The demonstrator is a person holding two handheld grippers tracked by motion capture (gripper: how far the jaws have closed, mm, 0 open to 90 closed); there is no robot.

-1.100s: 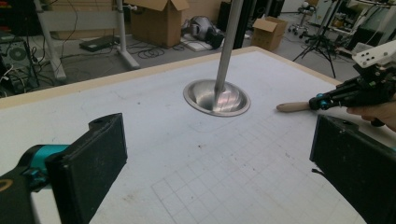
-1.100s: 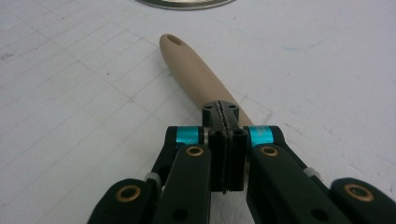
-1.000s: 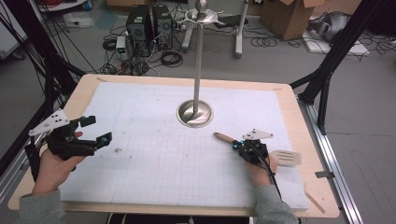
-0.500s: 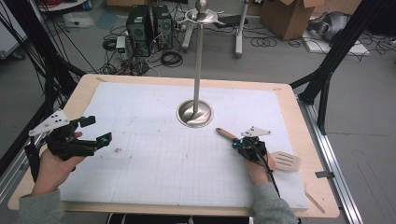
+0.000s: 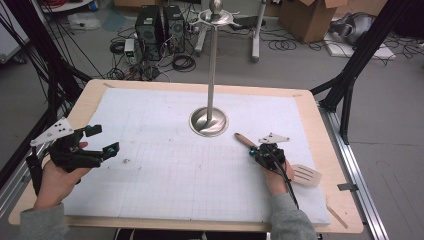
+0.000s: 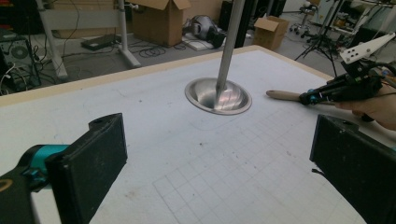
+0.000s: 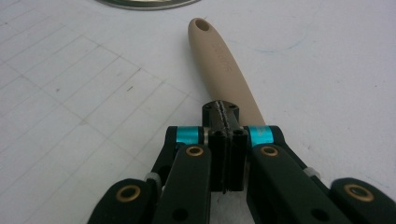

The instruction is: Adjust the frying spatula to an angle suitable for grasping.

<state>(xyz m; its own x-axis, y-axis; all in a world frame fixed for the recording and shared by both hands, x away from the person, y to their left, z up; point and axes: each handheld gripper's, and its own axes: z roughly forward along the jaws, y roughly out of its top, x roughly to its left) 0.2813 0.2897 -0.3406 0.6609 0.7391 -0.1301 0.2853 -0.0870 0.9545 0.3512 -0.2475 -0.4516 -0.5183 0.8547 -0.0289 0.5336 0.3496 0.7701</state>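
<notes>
A spatula lies on the white mat at the right, with a tan handle [image 5: 242,139] and a slotted pale head [image 5: 306,175]. My right gripper [image 5: 255,150] is shut, pad against pad, with nothing between the pads. In the right gripper view its tips [image 7: 223,112] sit right over the handle [image 7: 219,56], which runs out from under them. I cannot tell whether they touch it. At the table's left, my left gripper [image 5: 104,140] is held open and empty. The left gripper view shows its wide-apart pads [image 6: 224,149], with the right gripper [image 6: 310,97] and the handle [image 6: 282,95] beyond.
A metal stand with a round dished base [image 5: 208,121] and a tall pole rises from the middle of the mat [image 5: 165,165], just beyond the spatula's handle tip. The wooden table edge [image 5: 345,200] runs close to the spatula's head. Boxes, cables and computers lie on the floor beyond.
The spatula has swung slightly: its handle tip moved toward the stand and its head toward the near edge. The right hand shifted a little with it. The left gripper kept still.
</notes>
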